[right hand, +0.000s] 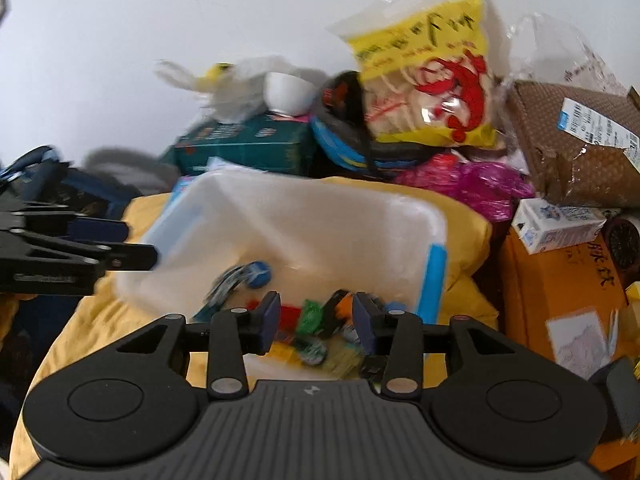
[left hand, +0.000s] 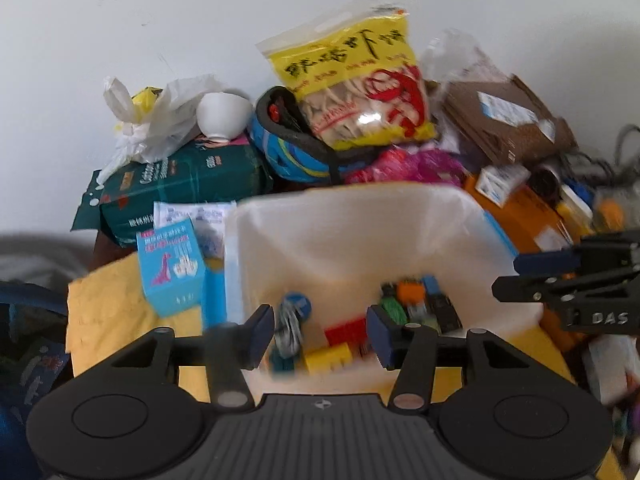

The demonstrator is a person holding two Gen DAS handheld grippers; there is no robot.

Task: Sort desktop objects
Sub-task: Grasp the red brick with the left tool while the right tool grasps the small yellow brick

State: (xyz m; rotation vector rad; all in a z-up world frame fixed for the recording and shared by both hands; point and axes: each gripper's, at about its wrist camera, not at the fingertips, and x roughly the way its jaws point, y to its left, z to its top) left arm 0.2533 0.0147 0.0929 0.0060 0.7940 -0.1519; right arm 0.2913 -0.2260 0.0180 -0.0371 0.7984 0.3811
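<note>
Both grippers are poised over one container. The translucent bin (left hand: 360,248) occupies the centre of the left wrist view and sits on a yellow padded envelope (left hand: 120,320). It holds a jumble of small items: a red block (left hand: 346,330), a yellow block (left hand: 328,356), a green piece (left hand: 394,308), an orange piece (left hand: 412,292) and a blue-capped bundle (left hand: 294,308). Motion blur prevents finer identification.

Left gripper (left hand: 320,334): fingers spread, nothing between the pads. The red and yellow blocks lie directly ahead, in the lower centre of the frame, inside the gap between the fingers. Their long axes run roughly left to right across the frame, along the line of closure rather than across it.

Right gripper (right hand: 316,320): fingers likewise parted and empty. In its own view it points into the bin (right hand: 320,220) from the lower centre, with the green piece (right hand: 310,316) just ahead between the pads.

In the left wrist view the right gripper enters from the right edge, at rim height beside the bin.

Judgement: the left gripper is the nearer to the red and yellow blocks, the right to the green and orange cluster. Neither holds anything; a pick from the bin appears to be the step in hand. The pile behind, including the yellow snack bag (left hand: 356,88), is well apart from both.
</note>
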